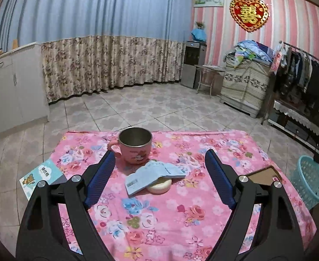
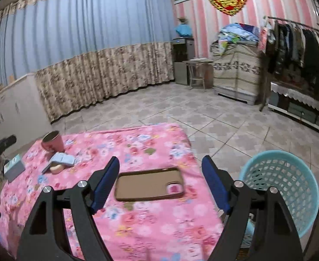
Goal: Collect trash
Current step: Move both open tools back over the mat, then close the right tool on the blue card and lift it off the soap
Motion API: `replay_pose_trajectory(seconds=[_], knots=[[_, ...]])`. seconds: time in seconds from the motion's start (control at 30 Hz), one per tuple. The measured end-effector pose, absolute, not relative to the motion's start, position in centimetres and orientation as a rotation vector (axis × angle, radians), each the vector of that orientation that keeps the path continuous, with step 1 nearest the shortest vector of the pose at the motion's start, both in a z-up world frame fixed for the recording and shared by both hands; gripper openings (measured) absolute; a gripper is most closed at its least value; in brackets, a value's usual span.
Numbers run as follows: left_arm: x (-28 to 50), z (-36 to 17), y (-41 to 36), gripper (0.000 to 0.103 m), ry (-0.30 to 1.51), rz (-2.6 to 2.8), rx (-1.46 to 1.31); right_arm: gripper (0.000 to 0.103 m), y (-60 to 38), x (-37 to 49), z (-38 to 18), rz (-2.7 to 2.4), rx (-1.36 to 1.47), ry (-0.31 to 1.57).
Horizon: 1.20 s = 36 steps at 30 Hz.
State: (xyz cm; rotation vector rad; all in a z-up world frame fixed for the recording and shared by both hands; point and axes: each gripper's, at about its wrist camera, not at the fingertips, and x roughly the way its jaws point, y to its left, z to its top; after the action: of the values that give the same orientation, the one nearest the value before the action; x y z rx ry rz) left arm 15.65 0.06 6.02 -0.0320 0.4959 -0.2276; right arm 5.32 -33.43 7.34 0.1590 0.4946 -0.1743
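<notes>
Small booklet: a thin blue-and-white card booklet with a bear picture (image 1: 40, 177), at about 9 o'clock from the left claw, overhanging the left table edge — light and flat, it looks awkward to pinch except by the overhanging edge.
Table cover: a pink floral cotton cloth (image 1: 159, 217), soft and slightly rumpled; likely to drag if a pad catches it.
Left claw: the left gripper (image 1: 160, 159) has black arms and ribbed blue pads, spread wide with nothing between them; it hangs above the cloth.
Cup: a pink mug with a steel lining and a looped handle (image 1: 134, 145), upright at 12 o'clock from the left claw — rigid, probably not trash.
Likely trash: a crumpled pale-blue paper wrapper with a barcode (image 1: 152, 177), just this side of the cup, at 12 o'clock between the open pads. Judged very light, limp and springy; the raised fold in its middle looks the best place to nip.
Under it: a round cream-white cake, perhaps soap (image 1: 160, 187), touching the wrapper's underside — smooth and possibly slippery, so it may shift as the paper lifts.
Phone case: a flat brown rectangular case with a camera cut-out (image 2: 148, 183), lying at 12 o'clock between the pads of the right claw.
Right claw: the right gripper (image 2: 160, 165) is released, grasping nothing.
Basket: a turquoise lattice plastic bin (image 2: 283, 184) on the tiled floor at 3 o'clock, just beside the table — light, easily tipped.
</notes>
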Motion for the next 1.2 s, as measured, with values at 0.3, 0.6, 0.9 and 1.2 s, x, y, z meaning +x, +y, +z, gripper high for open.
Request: replay_pose_trajectory(seconds=[0.3,0.6,0.9,1.2], knots=[[14.6,5.7,-1.5,0.086,0.473,-0.176,0.024,0.080,-28.9,6.1,7.4,-0.090,0.113,0.483],[13.8,4.2,-3.0,0.086,0.529,-0.138,0.086,0.081,-28.6,6.3,6.9,-0.109,0.132,0.499],[12.9,3.3,-1.7,0.087,0.560,-0.134,0.055,0.082,-26.1,6.9,5.6,-0.082,0.094,0.540],[15.0,4.8,7.5,0.092,0.528,0.065,0.027,0.091,-19.9,9.4,5.2,0.059,0.084,0.569]])
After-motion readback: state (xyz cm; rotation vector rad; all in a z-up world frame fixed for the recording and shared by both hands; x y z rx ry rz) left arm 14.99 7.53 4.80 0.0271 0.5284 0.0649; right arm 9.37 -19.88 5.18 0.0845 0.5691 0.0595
